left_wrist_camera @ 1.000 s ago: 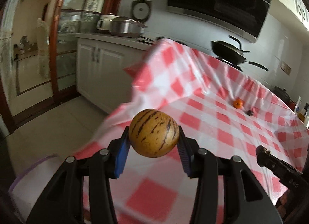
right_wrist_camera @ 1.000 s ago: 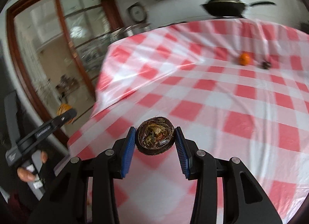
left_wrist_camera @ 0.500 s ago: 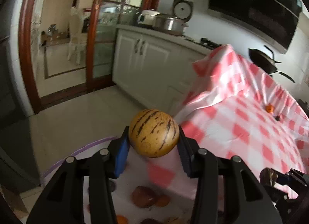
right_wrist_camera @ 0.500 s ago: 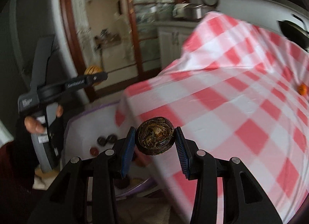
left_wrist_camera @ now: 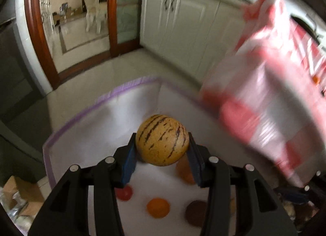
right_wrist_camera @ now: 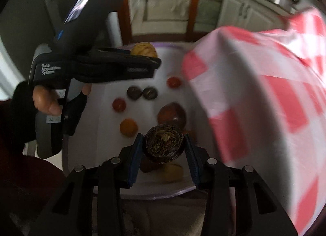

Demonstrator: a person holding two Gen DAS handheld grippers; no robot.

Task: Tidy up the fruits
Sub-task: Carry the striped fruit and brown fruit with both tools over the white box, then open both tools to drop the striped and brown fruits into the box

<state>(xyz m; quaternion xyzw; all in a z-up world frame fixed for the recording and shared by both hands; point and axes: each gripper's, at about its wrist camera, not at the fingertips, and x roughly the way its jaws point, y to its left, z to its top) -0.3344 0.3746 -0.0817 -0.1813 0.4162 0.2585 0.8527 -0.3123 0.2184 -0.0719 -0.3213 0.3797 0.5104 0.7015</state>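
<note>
Both my grippers have swung off the red-and-white checked tablecloth [left_wrist_camera: 271, 101] and now tip down over a white fabric bin with a purple rim [left_wrist_camera: 85, 111] on the floor beside the table.

Left wrist view: my left gripper [left_wrist_camera: 162, 152] is clamped on a round yellow melon with dark purple stripes [left_wrist_camera: 162, 140], blue pads pressing both sides, held above the bin. Below it on the bin floor lie a small red fruit [left_wrist_camera: 123, 192], a small orange fruit [left_wrist_camera: 158, 207] and a dark brown fruit [left_wrist_camera: 196, 212]; another orange one sits partly hidden behind the right finger.

Right wrist view: my right gripper [right_wrist_camera: 163, 151] is clamped on a dark brown-purple round fruit with a shrivelled cut face [right_wrist_camera: 163, 145], over the near side of the bin. My left hand [right_wrist_camera: 47, 99] in a dark fingerless glove holds the other gripper further over the bin, striped melon at its tip. Two dark round fruits [right_wrist_camera: 142, 93] lie side by side, touching or nearly.
</note>
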